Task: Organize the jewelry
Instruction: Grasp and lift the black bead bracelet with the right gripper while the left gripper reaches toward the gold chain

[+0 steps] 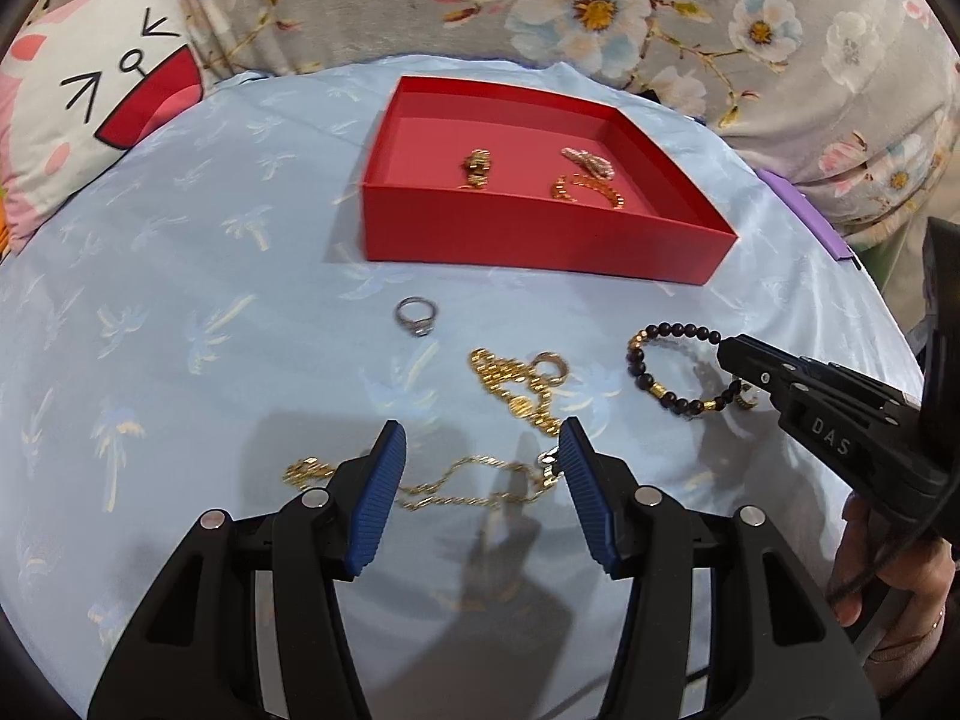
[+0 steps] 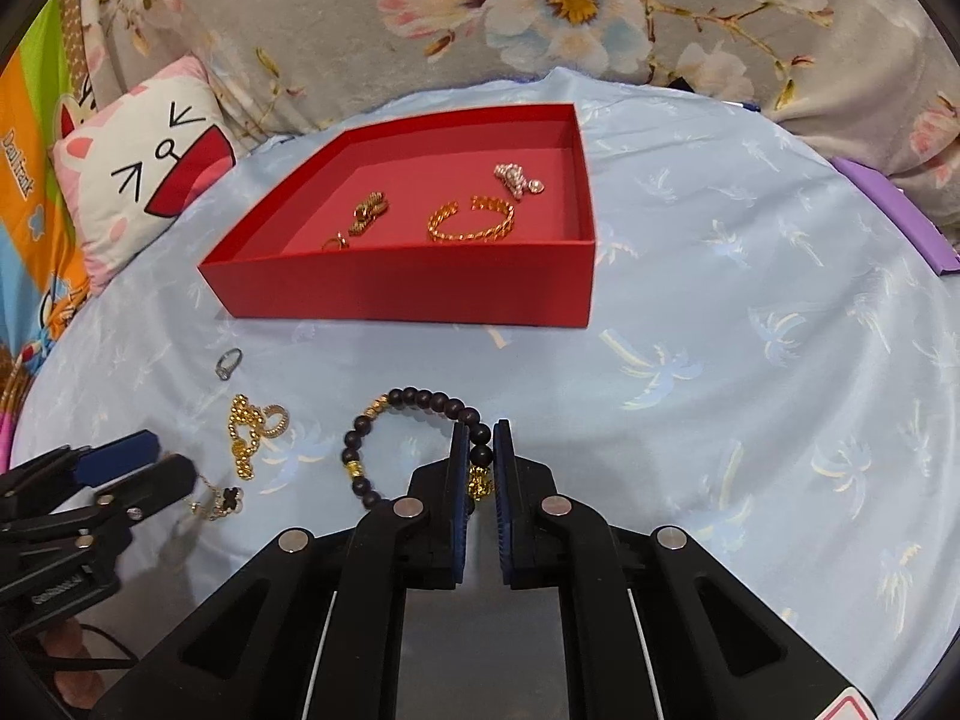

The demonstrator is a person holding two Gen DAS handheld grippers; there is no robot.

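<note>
Your right hand-held gripper [image 2: 480, 450] is clamped on the dark beaded bracelet [image 2: 384, 420], its blue pads pinching the strand at the side of the loop where dark beads meet a gold bead; the rest of the bracelet lies on the pale blue cloth [image 2: 720, 330], on the near side of the red box [image 2: 408, 288] and well apart from it. In the left wrist view the same bracelet [image 1: 654, 360] sits to the right of the loose gold pieces, with the right hand-held gripper [image 1: 729, 354] closed at its far right edge. Nearer you than the red box [image 1: 540, 240], a silver ring [image 1: 417, 315] lies alone on the cloth, and beyond it, toward you, a chunky gold chain with a small hoop [image 1: 522, 381] is heaped together. Your left hand-held gripper [image 1: 483, 456] holds its fingers apart above a thin gold necklace [image 1: 456, 480], which trails across the cloth between and beneath the two blue pads; whether they touch it you cannot tell. Inside the red box lie a gold open bangle [image 2: 474, 219], a gold cluster piece [image 2: 366, 213] and a pale stone-set piece [image 2: 516, 177], each apart from the others. A cartoon cat cushion [image 2: 144, 180] sits left of the box, and a floral blanket [image 2: 540, 12] is behind it.
</note>
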